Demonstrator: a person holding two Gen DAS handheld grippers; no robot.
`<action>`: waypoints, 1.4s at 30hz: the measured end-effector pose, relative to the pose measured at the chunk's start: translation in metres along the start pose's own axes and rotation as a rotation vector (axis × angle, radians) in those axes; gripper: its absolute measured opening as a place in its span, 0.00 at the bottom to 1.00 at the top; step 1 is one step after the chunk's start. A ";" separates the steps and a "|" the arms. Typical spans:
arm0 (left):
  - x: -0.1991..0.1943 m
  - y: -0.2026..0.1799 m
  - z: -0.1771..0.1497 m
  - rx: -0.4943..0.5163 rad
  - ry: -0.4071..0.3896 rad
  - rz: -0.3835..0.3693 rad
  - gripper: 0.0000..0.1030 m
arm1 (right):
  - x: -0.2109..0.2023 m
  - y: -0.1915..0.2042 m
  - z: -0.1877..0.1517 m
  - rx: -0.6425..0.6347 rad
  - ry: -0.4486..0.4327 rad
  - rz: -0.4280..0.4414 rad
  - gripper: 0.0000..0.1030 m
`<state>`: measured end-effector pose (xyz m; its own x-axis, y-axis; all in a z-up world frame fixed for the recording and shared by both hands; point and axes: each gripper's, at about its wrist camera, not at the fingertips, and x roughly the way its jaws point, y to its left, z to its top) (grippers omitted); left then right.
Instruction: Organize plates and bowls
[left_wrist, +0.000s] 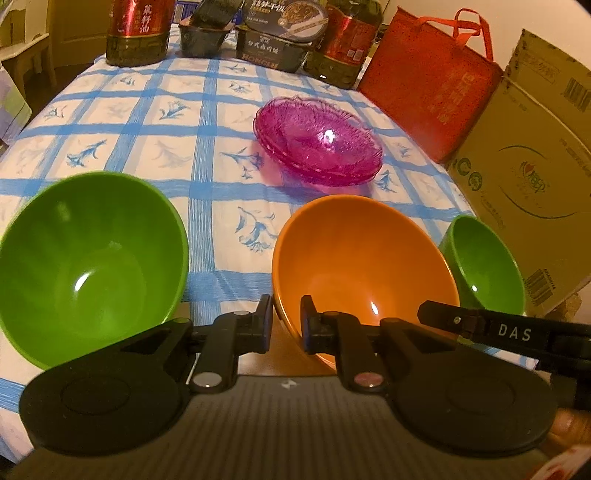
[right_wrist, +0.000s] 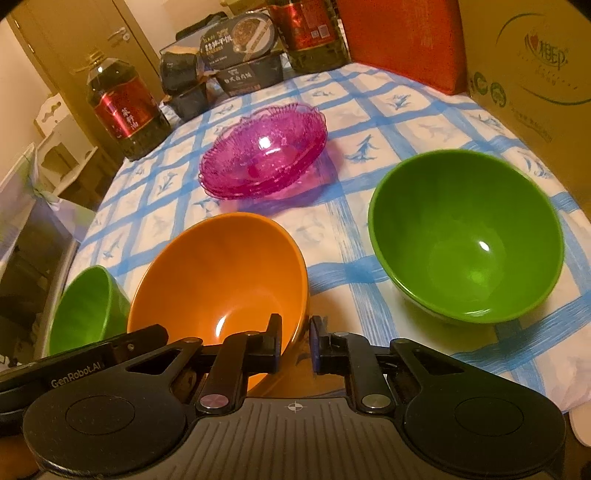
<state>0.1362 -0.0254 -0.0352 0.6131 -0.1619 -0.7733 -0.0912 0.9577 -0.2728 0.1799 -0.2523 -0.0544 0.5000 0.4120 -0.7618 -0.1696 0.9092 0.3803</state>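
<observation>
Left tongs (left_wrist: 286, 317): clamped on orange bowl (left_wrist: 354, 254) rim;
Right tongs (right_wrist: 295, 341): clamped on same rim;
Desk (left_wrist: 207, 122): pink dishes (left_wrist: 317, 142), green bowls.

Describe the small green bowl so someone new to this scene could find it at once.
Start at the round table with the blue-checked cloth. At its near edge, the small green plastic bowl sits right beside the orange plastic bowl, on the side away from the large green plastic bowl. It is the smallest bowl there.
</observation>
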 end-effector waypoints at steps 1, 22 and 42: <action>-0.004 0.000 0.001 0.000 -0.004 -0.001 0.13 | -0.003 0.001 0.000 -0.002 -0.004 0.002 0.15; -0.091 0.038 0.009 -0.070 -0.125 0.044 0.13 | -0.044 0.078 0.002 -0.128 -0.049 0.104 0.15; -0.122 0.098 0.008 -0.147 -0.177 0.142 0.13 | -0.010 0.141 0.000 -0.233 0.009 0.189 0.15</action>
<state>0.0587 0.0898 0.0370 0.7125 0.0277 -0.7011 -0.2909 0.9210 -0.2591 0.1505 -0.1280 0.0068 0.4332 0.5749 -0.6941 -0.4500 0.8052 0.3861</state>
